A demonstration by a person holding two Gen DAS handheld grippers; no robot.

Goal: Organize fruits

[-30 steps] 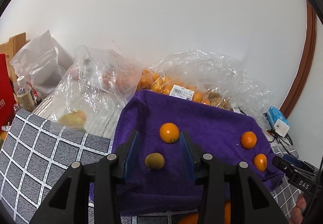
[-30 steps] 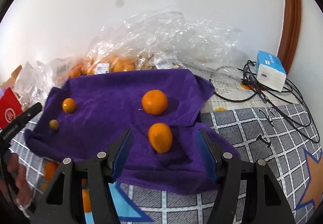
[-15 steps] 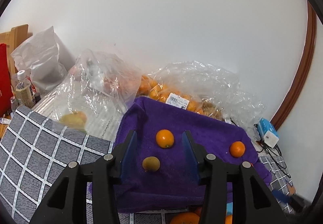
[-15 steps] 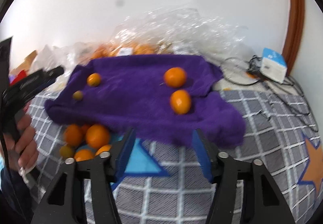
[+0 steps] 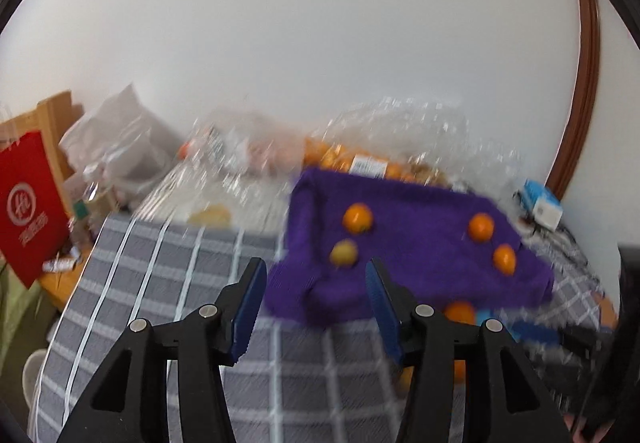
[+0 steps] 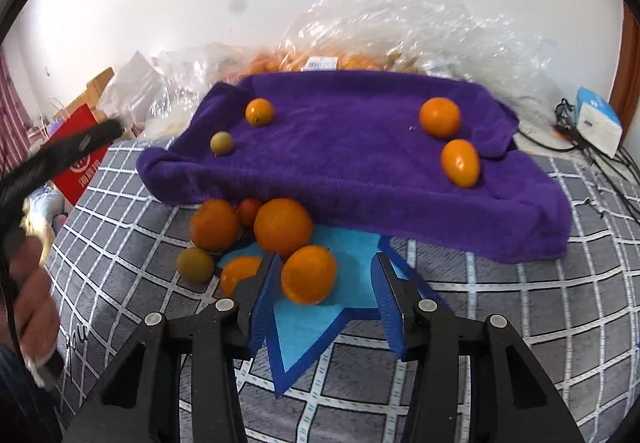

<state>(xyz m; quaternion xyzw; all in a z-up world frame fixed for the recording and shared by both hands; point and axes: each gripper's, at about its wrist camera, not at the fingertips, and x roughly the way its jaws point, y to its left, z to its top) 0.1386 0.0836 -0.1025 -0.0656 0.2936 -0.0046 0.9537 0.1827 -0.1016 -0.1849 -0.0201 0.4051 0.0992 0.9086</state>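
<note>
Over the last second both grippers have drawn back from the purple towel (image 6: 360, 159), so the right wrist view now takes in a heap of loose fruit on the checked cover in front of the towel's near edge; judged from this, the sorting onto the towel is part done and the heap is the next stock to draw from. At far left, a red paper bag (image 5: 30, 203) stands beside crinkled clear plastic bags (image 6: 400, 31) that hold more orange fruit against the wall. The left gripper (image 5: 316, 307) is spread wide and holds nothing; its view is motion-blurred, and it is aimed at the towel's left part. There a small dull yellow-green fruit (image 6: 221, 142) and a small glossy orange (image 6: 259, 111) lie apart on the deep, soft pile. Below them the heap holds a large round orange (image 6: 283, 226) touching a second orange (image 6: 308, 274), with smaller fruit alongside. The right gripper (image 6: 324, 295) is also wide open and empty; that second orange sits between its blue ribbed fingers (image 6: 384, 299), apparently not yet gripped. Farther right on the towel, a round orange (image 6: 439, 117) and an oval orange (image 6: 460, 162) lie close together. The smooth, round fruit will likely roll if nudged. A white and blue tissue pack (image 6: 599, 123) lies among the cables at far right.
</note>
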